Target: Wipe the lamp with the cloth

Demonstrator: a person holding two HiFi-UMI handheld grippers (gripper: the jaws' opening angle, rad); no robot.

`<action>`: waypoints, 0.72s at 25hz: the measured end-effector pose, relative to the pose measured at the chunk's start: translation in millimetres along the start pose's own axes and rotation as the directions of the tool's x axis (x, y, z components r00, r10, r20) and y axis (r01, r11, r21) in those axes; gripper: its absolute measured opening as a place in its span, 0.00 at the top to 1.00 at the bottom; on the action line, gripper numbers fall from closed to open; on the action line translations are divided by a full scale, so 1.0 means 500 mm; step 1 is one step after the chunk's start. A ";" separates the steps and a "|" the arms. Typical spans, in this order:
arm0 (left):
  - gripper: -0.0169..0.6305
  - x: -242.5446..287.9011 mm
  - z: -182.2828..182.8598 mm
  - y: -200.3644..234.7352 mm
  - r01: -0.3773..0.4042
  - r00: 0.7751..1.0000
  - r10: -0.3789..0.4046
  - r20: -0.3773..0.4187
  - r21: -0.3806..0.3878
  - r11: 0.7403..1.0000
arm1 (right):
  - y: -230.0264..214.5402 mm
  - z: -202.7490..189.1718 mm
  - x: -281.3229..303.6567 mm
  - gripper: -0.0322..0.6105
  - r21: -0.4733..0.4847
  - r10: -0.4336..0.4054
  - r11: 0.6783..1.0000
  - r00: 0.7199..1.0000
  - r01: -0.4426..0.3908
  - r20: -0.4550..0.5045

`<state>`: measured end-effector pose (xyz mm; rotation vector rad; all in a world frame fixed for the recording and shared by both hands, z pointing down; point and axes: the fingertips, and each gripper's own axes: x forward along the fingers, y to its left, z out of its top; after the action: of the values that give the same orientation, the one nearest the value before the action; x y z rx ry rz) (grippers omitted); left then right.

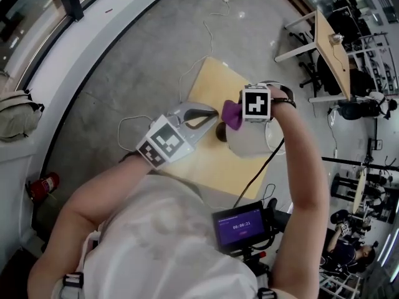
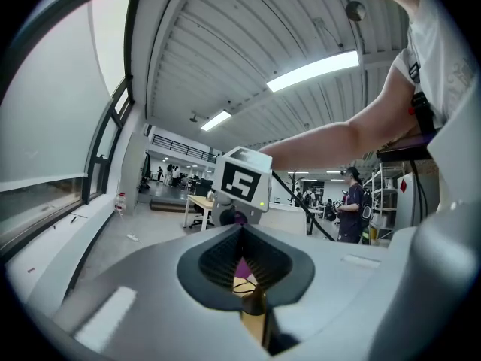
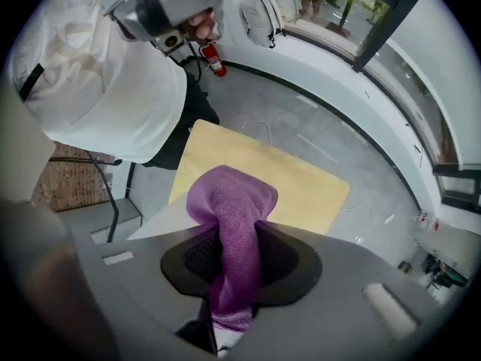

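The right gripper (image 3: pixel 242 265) clamps a purple cloth (image 3: pixel 231 205), which bulges out over a yellow table (image 3: pixel 301 186). Beyond are a person's white shirt (image 3: pixel 98 89), a red extinguisher (image 3: pixel 215 60) and a backpack (image 3: pixel 263 17).

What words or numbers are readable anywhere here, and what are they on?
"00:00:31": on the small purple screen; the digits are small, so this is a best reading.
No words on the marker cubes: only black-and-white square patterns.
Anything in the background hall is too small to read.
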<state>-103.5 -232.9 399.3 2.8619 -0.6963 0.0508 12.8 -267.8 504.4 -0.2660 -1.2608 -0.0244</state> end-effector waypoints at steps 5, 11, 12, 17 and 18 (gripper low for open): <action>0.97 -0.010 -0.020 0.002 -0.045 0.999 0.044 -0.019 -0.009 0.999 | -0.039 0.020 0.037 0.77 -0.049 -0.001 0.999 1.000 0.001 0.001; 0.97 0.008 -0.018 -0.014 -0.044 0.999 0.043 -0.022 -0.005 0.999 | -0.065 -0.018 -0.117 0.77 0.086 -0.124 0.991 0.963 0.106 0.241; 0.97 0.014 -0.016 -0.018 -0.039 0.999 0.039 -0.020 -0.003 0.999 | -0.056 -0.032 -0.142 0.77 0.099 -0.135 0.989 0.953 0.112 0.273; 0.97 0.053 0.007 -0.043 -0.013 1.000 0.013 -0.005 0.016 1.000 | -0.022 -0.154 -0.185 0.77 0.175 -0.195 0.974 0.922 0.143 0.335; 0.97 0.062 0.013 -0.048 -0.010 1.000 0.010 -0.002 0.019 1.000 | -0.020 -0.171 -0.184 0.77 0.180 -0.201 0.973 0.914 0.144 0.354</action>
<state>-64.9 -227.3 391.1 2.8764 -0.7140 0.0627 62.8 -307.4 395.5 -0.0246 -1.6526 -0.0314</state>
